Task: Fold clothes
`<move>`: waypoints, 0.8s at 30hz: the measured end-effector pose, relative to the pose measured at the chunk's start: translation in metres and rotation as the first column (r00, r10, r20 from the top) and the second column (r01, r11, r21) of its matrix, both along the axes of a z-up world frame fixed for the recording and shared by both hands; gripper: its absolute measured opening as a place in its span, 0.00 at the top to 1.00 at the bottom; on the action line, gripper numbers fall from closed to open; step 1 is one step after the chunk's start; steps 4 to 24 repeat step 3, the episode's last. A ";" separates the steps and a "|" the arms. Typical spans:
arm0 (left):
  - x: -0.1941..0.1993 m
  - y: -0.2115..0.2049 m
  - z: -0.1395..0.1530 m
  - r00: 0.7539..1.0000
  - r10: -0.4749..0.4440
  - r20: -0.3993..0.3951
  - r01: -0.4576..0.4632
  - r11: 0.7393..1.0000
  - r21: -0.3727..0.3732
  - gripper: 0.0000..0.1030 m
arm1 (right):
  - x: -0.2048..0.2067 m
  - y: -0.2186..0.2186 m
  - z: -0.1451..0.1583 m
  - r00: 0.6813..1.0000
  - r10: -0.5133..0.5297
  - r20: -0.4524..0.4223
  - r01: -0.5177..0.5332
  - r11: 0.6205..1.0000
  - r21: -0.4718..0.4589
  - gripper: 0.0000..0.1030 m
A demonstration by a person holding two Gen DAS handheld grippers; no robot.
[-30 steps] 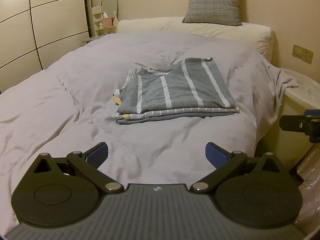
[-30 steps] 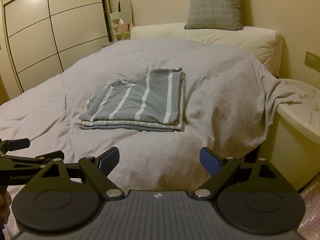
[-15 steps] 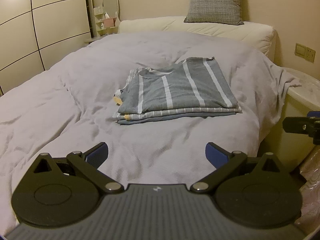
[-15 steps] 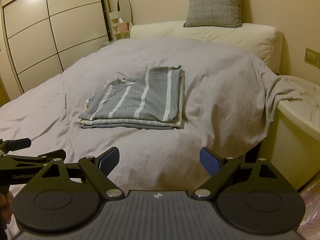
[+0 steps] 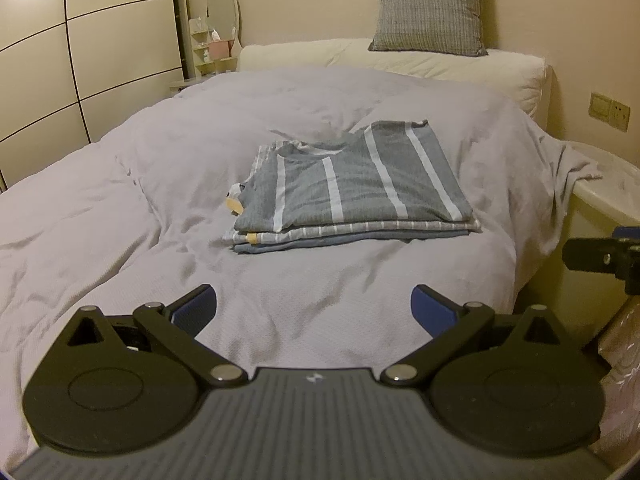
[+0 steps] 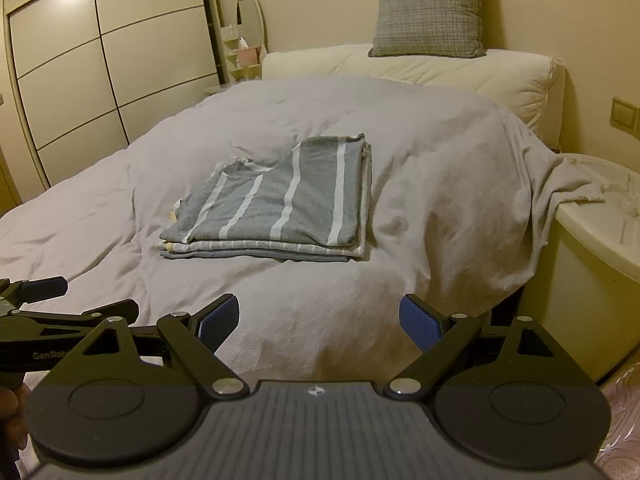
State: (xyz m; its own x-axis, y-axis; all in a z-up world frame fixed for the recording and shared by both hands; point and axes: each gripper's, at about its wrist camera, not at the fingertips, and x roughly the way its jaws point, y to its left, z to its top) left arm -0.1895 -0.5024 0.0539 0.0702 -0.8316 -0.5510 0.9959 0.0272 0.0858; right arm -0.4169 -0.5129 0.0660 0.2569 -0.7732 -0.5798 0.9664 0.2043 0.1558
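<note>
A neat stack of folded clothes (image 5: 352,192) lies in the middle of the bed, topped by a grey shirt with white stripes (image 6: 280,200). My left gripper (image 5: 314,310) hovers open over the near part of the duvet, well short of the stack, with nothing between its blue pads. My right gripper (image 6: 320,322) is likewise open and empty, held back over the bed's near edge. Each gripper shows at the side of the other's view: the right gripper (image 5: 604,258) at the right edge, the left gripper (image 6: 36,308) at the lower left.
The bed's pale grey duvet (image 5: 120,208) hangs over its right side. A cream headboard cushion (image 6: 440,68) and a grey checked pillow (image 5: 430,8) stand at the head. A cream bedside unit (image 6: 592,248) is at the right. Wardrobe doors (image 6: 80,60) line the left wall.
Both grippers have drifted slightly, so the stack sits a little differently in each view. Nothing was taken hold of or let go; the clothes have not moved.
</note>
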 end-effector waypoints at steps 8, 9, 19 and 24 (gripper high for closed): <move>0.000 0.001 0.001 1.000 0.002 -0.010 -0.003 1.000 -0.011 0.01 | 0.000 0.001 0.001 1.000 0.002 0.002 -0.002 1.000 -0.002 0.14; 0.000 0.001 0.001 1.000 0.002 -0.010 -0.003 1.000 -0.011 0.01 | 0.000 0.001 0.001 1.000 0.002 0.002 -0.002 1.000 -0.002 0.14; 0.000 0.001 0.001 1.000 0.002 -0.010 -0.003 1.000 -0.011 0.01 | 0.000 0.001 0.001 1.000 0.002 0.002 -0.002 1.000 -0.002 0.14; 0.000 0.001 0.001 1.000 0.002 -0.010 -0.003 1.000 -0.011 0.01 | 0.000 0.001 0.001 1.000 0.002 0.002 -0.002 1.000 -0.002 0.14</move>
